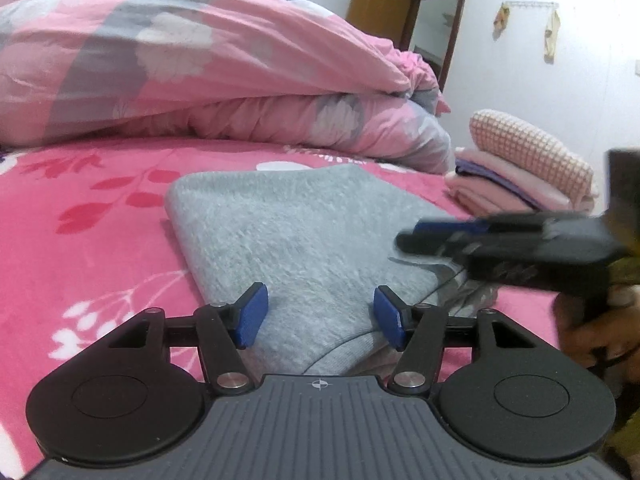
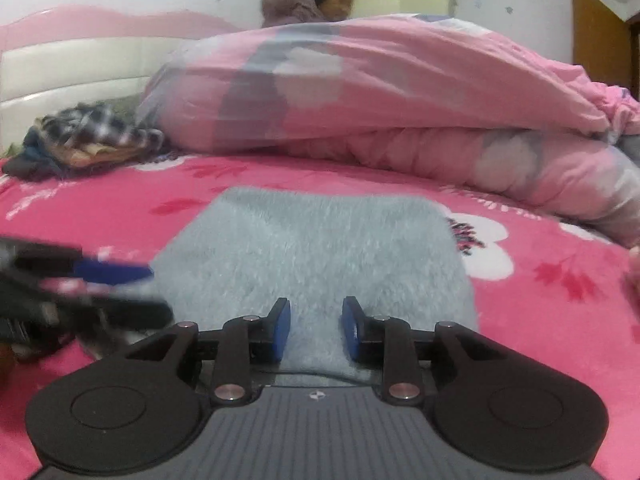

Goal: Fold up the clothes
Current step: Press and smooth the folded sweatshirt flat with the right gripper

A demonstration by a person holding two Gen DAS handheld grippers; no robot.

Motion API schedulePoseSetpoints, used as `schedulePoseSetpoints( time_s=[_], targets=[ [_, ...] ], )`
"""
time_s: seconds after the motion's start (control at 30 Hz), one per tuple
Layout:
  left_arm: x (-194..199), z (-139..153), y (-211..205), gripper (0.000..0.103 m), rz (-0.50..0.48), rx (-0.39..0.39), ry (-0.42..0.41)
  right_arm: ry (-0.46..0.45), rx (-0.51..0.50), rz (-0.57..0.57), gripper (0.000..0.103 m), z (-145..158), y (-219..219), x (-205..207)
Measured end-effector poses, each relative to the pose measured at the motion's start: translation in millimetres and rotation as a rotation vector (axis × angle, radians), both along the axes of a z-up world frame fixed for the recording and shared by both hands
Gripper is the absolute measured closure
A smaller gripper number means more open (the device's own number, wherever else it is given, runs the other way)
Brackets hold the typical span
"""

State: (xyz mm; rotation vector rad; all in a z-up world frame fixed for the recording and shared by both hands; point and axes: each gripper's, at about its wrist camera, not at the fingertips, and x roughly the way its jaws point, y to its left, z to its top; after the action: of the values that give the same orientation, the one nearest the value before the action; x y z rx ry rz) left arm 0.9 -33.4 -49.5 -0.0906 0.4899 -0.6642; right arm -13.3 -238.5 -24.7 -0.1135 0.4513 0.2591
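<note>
Far left of the bed, against the white headboard (image 2: 72, 64): a heap of unfolded clothes (image 2: 86, 140), plaid fabric on top, dark things under it. Well apart from the work area.

Centre of the pink floral bedsheet (image 1: 92, 208): the grey fleece garment (image 1: 288, 236), already folded into a flat, roughly rectangular pad, near edge toward the grippers. A looser bit of grey fabric spills out at its near right corner; cannot tell whether it is a sleeve or a hem.

Left gripper (image 1: 320, 316): jaws apart, blue pads either side of the near edge, nothing pinched between them. Released.

Right gripper (image 2: 316, 328): jaws standing narrower but parted, fleece showing in the gap, pads not visibly pressing on it. Reads as released. From the left wrist it shows as a blurred shape low over the garment's right side.

Behind: a big pink quilt (image 1: 200, 60) bunched along the back of the bed, a person beyond it.

Far right: a stack of folded clothes (image 1: 520, 176), pinks and a purple layer, waffle-textured piece on top.

Handling, my judgement: soft, light, thick pile, no stiffness; it will sag and unfold if lifted by one point. Not slippery, not fragile. Best taken at the two near corners together, pinching all layers, loose corner tucked in first.
</note>
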Motion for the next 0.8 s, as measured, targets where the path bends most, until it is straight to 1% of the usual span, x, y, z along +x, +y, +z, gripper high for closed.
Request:
schedulePoseSetpoints(
  time_s=[0.07,0.1,0.2,0.23,0.27,0.3,0.37,0.43,0.53,0.6,0.7,0.8],
  targets=[
    [0.2,0.5,-0.5,0.042,0.006,0.009,0.003,-0.068,0.008,0.008,0.072,5.9,0.2,-16.2],
    [0.4,0.7,-0.8,0.042,0.010,0.012,0.004,-0.098,-0.009,-0.002,0.072,5.3,0.1,-24.7],
    [-2.7,3.4,-5.0,0.041,0.008,0.050,-0.011,-0.057,-0.041,-0.022,0.068,-20.0,-10.1,-33.3],
    [-3.3,6.5,-6.2,0.041,0.010,0.066,-0.016,-0.079,-0.010,-0.015,0.068,-26.2,-15.1,-37.1],
    [-3.7,10.3,-6.8,0.041,0.013,0.081,-0.017,-0.069,0.020,-0.012,0.068,-24.2,-19.2,-35.2],
    [-3.9,15.1,-6.9,0.041,0.020,0.092,-0.017,-0.058,0.026,-0.010,0.068,-21.2,-20.0,-33.3],
    [-5.2,26.1,-4.1,0.041,0.043,0.088,-0.023,-0.068,0.006,-0.009,0.068,-22.3,-16.6,-32.3],
    [-7.7,38.2,-3.3,0.041,0.050,0.079,-0.059,-0.081,0.012,-0.010,0.068,-24.1,-17.8,-35.4],
    [-6.9,48.9,-15.2,0.041,0.032,0.115,-0.122,-0.083,0.034,-0.007,0.068,-24.8,-20.7,-37.2],
    [-2.7,44.2,-27.8,0.041,0.017,0.164,-0.119,-0.085,0.047,-0.007,0.068,-24.7,-23.6,-37.3],
    [1.2,24.4,-38.7,0.042,0.007,0.223,-0.072,-0.095,0.082,-0.015,0.068,-22.6,-29.2,-41.4],
    [-2.7,13.6,-35.8,0.042,0.030,0.201,-0.063,-0.108,0.138,-0.055,0.068,-18.3,-41.2,-48.2]
  ],
)
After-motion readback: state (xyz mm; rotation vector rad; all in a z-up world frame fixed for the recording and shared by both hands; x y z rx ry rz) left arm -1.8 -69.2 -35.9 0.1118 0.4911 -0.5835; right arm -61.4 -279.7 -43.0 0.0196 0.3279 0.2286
